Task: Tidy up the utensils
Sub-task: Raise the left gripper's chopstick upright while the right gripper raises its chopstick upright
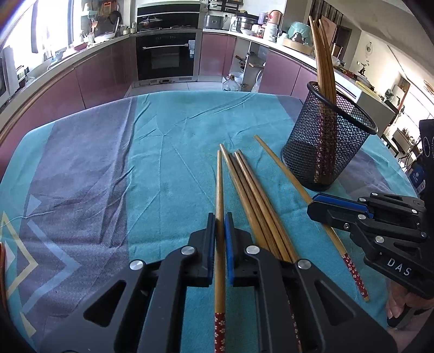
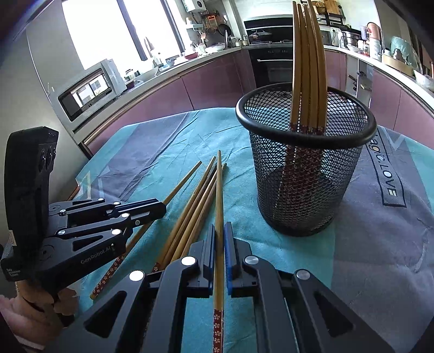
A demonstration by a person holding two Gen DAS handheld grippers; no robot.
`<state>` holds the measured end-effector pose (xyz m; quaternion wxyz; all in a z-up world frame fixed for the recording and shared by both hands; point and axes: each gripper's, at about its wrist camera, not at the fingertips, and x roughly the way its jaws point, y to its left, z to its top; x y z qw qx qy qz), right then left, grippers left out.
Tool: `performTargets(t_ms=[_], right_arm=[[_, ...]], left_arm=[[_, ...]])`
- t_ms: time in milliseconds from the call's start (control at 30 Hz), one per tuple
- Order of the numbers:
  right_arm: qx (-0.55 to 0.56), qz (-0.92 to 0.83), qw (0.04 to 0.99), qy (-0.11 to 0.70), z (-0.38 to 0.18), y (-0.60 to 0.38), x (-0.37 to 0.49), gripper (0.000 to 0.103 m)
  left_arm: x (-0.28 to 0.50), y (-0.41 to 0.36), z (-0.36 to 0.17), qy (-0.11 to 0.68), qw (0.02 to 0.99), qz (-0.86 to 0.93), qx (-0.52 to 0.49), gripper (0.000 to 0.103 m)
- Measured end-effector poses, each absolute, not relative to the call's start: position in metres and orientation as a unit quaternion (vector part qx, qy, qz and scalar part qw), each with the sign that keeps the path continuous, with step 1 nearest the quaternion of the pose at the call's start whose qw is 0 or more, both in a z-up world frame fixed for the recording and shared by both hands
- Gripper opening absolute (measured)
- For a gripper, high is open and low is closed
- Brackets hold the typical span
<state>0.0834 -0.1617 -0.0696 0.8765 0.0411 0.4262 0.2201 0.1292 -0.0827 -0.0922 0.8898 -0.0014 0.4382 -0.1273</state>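
Since each hand-held gripper, left point(image 1: 220, 230) and right point(image 2: 219, 239), clamps one chopstick point(image 1: 219, 195), these light, stiff, slippery sticks need firm mid-shaft holds.

Home kitchen. Built-in oven point(image 1: 166, 55) with hob and a lidded pot point(image 1: 150, 20) above it, mauve base cabinets point(image 1: 100, 76) under a curved counter point(image 1: 295, 51) packed with pots, jars and a kettle. Microwave point(image 2: 91, 89) by the window point(image 2: 89, 30), pans and utensils hanging on the wall next to it. Water jug point(image 1: 231, 82) on the floor in an open cabinet bay. Table point(image 1: 81, 168) in front has a teal and grey cloth, domestic not lab-grade. Living area visible past the counter, far right.
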Motion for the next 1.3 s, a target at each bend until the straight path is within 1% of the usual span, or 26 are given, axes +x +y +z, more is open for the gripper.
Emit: performTargets(t_ms=[667,1300], right_arm=[[0.064,0.257,0.891,0.369,-0.027,-0.177,0.063,0.005],[0.081,0.257,0.909,0.317,0.002,-0.203,0.049,0.005]], left_arm=[[0.105,-0.060,-0.046,0.402,0.892,-0.191,-0.074,0.007],[0.078,-0.047,0.009,0.343,0.896,-0.257,-0.116,0.007]])
